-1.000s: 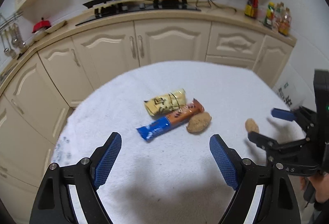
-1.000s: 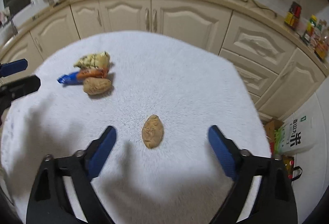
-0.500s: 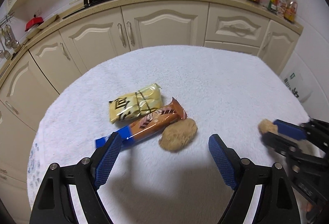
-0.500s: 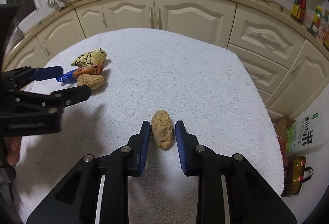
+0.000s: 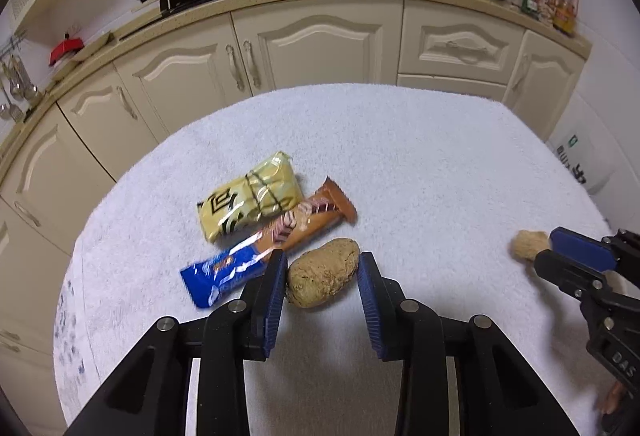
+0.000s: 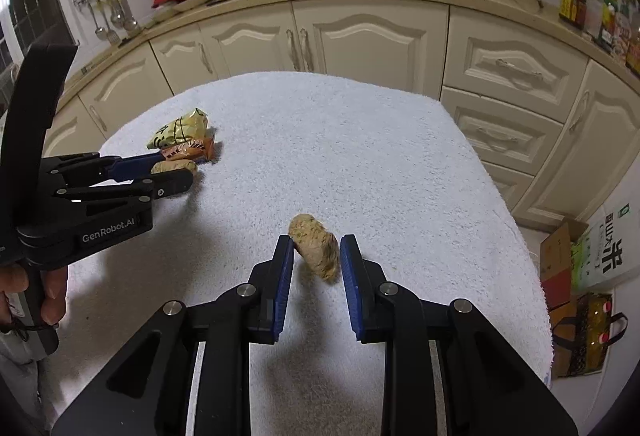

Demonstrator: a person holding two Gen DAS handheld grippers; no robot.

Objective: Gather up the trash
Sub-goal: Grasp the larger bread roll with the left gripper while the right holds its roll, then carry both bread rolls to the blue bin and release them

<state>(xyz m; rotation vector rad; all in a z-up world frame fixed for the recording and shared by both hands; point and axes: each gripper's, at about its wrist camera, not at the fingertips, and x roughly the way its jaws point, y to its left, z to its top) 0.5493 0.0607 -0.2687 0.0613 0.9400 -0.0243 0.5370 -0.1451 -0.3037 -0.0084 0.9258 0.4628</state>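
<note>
Both lumps are being dealt with at once, and nothing looks binned; no bin shows in either view, so I'd judge the job barely begun.

The right hand-held gripper [image 6: 316, 256] pinches a tan lump [image 6: 314, 250] between its blue pads. The lump sits tilted, one end poking forward past the fingertips, and seems raised just clear of the white towel over the bench [image 6: 360, 156], with its shadow below. From the left wrist view its end sticks out beyond the right-hand fingers at the picture's right edge.

The left hand-held gripper [image 5: 322, 274] brackets the bigger lump [image 5: 323, 278], which lies on the towel. The left pad touches or nearly touches it; the right pad seems a hair apart, so I can't tell whether the grip has closed.

Left over, as I read it: the yellow packet [image 5: 250, 206] and the blue-and-orange bar wrapper [image 5: 268, 250], lying touching each other just behind that lump.

Both lumps are rough, brownish, potato-shaped, perhaps crumpled paper. The packet looks crinkled and shiny, the wrapper long, flat and glossy.
</note>
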